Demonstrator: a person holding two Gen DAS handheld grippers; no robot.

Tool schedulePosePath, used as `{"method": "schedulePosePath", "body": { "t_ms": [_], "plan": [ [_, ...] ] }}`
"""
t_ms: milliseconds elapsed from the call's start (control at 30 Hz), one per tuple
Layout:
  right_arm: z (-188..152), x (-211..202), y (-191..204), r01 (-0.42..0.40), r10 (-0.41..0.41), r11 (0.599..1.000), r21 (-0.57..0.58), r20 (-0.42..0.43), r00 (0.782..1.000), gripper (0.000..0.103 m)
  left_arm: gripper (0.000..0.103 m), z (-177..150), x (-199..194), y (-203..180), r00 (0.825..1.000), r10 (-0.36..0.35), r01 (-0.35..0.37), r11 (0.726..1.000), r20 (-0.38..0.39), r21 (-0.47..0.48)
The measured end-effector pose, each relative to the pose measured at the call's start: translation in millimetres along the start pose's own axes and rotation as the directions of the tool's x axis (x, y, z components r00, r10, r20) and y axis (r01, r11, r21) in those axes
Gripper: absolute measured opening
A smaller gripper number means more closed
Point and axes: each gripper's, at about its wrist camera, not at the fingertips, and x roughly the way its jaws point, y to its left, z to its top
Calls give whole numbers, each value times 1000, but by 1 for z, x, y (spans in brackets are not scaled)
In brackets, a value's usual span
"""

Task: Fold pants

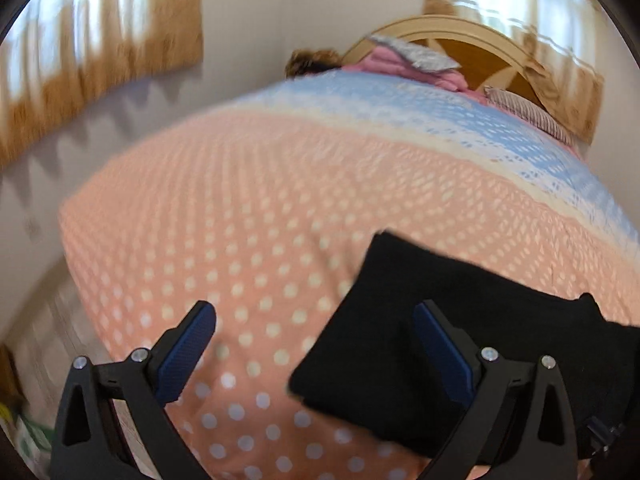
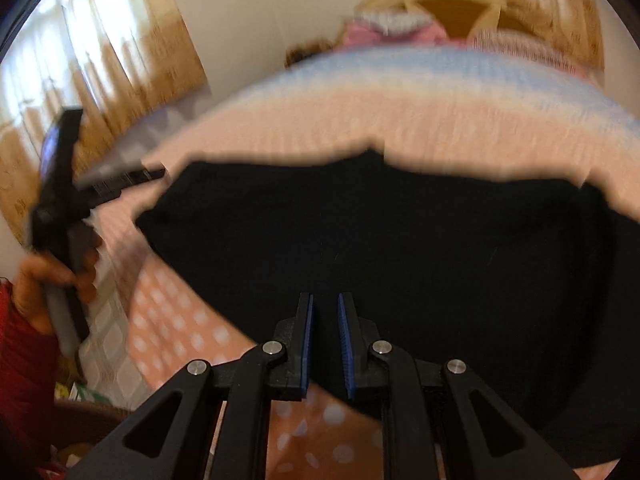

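Both cameras ride on a hand-held gripper and look forward and downward along its two fingers, close over the near edge of the bed [image 1: 248, 184], facing toward the headboard [image 1: 472, 46] at the far end. The left wrist view sits toward the bed's left side, the right wrist view further right, directly above the black pants [image 2: 380, 240]. Both share the dotted bedspread, the pants, the headboard and the curtained window [image 1: 100, 28]; the right view is heavily blurred.

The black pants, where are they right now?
The black pants lie flat on the polka-dot bedspread at the near end of the bed, far from the headboard. In the left wrist view they sit lower right.
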Motion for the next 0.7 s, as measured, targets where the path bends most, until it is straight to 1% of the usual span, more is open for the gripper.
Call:
{"method": "schedulePosePath", "body": {
  "t_ms": [33, 100, 133, 167, 200, 233, 300, 333, 400, 467, 500, 533, 633, 700],
  "plan": [
    [-2, -1, 0, 2, -2, 1000, 0, 24, 1000, 14, 101, -4, 8, 3, 999, -26, 25, 999, -36, -35],
    [-3, 0, 3, 22, -22, 999, -23, 20, 1000, 14, 100, -12, 16, 3, 994, -76, 70, 994, -75, -82],
    [-2, 2, 4, 24, -24, 999, -25, 19, 1000, 14, 100, -15, 19, 2, 990, -112, 102, 988, -86, -117],
    [-2, 3, 4, 21, -21, 1000, -17, 21, 1000, 14, 98, -17, 16, -1, 991, -111, 103, 988, -69, -112],
    [-2, 3, 2, 16, -16, 1000, -7, 23, 1000, 14, 87, -17, 13, -9, 991, -121, 115, 989, -62, -89],
    [-3, 1, 0, 14, -14, 1000, -2, 25, 1000, 14, 75, -17, 11, -15, 987, -145, 141, 988, -66, -62],
    [-2, -2, 0, 15, -15, 1000, -2, 25, 1000, 14, 68, -18, 8, -20, 982, -173, 170, 984, -69, -45],
    [-1, -2, 1, 18, -18, 1000, -3, 26, 1000, 14, 62, -17, 8, -23, 980, -184, 181, 982, -70, -46],
    [-2, -3, 3, 23, -23, 1000, -6, 27, 999, 14, 56, -18, 9, -25, 978, -200, 196, 979, -66, -56],
    [-2, -4, 3, 20, -20, 1000, -5, 29, 999, 14, 46, -19, 7, -26, 976, -211, 208, 977, -60, -56],
    [-2, -4, 3, 17, -17, 1000, -2, 30, 999, 14, 36, -18, 7, -26, 971, -230, 227, 972, -61, -57],
    [-2, -5, 2, 15, -15, 1000, 0, 30, 999, 14, 33, -17, 6, -27, 969, -239, 235, 970, -61, -62],
    [-3, -9, 3, 4, -4, 1000, 1, 31, 1000, 14, 28, -10, 2, -26, 970, -236, 233, 970, -50, -66],
    [-2, -19, -1, -27, 25, 999, 24, 54, 998, 14, 27, -6, -6, -30, 972, -234, 232, 972, -27, -46]
  ]
}}
